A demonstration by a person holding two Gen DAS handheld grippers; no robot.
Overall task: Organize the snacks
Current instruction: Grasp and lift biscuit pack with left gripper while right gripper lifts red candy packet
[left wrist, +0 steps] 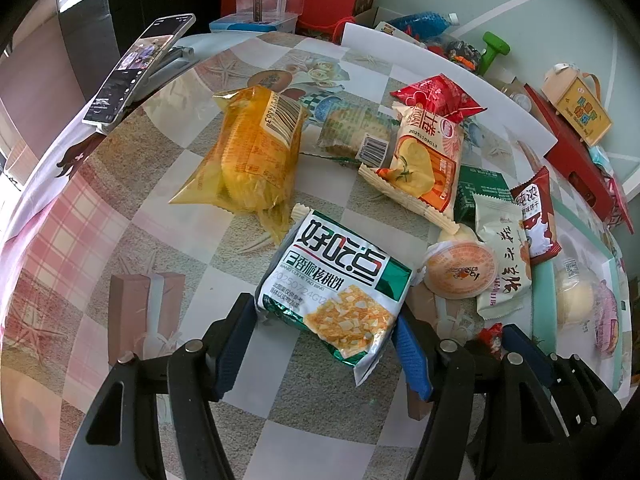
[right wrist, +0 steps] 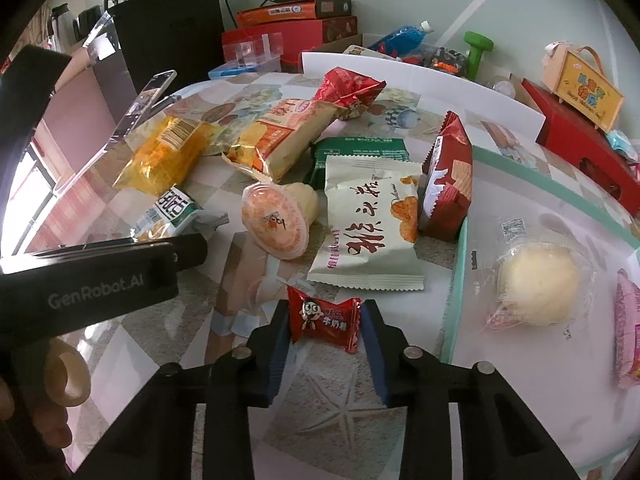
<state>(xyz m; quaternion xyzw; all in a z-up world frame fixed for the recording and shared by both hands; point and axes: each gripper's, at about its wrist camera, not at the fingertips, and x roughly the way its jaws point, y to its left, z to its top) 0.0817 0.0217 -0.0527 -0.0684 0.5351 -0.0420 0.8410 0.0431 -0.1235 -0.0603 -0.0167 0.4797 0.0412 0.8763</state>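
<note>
While both grippers are working low over the table (left wrist: 132,240), the right gripper (right wrist: 325,322) is pinching a small red candy (right wrist: 324,322), its jaws clenched on the wrapper's two sides; the wrapper is showing a cartoon face and Chinese characters. That grip looks meant to carry the candy to the pale tray (right wrist: 460,248) just right of it, where a round white bun (right wrist: 538,280) is already lying.

Left of the candy, the left gripper (left wrist: 326,328) is squeezing the green-and-white biscuit pack (left wrist: 340,284) by its near end, jaws pressing its sides; a date, 20250724, is reading across it.

Beyond the candy, an orange jelly cup (right wrist: 276,222) is lying tipped beside a cream packet (right wrist: 370,224) with red brush lettering. Farther off, the yellow bag (right wrist: 162,156) is showing a barcode. "GenRobot.AI" is printed on the left gripper's body.
</note>
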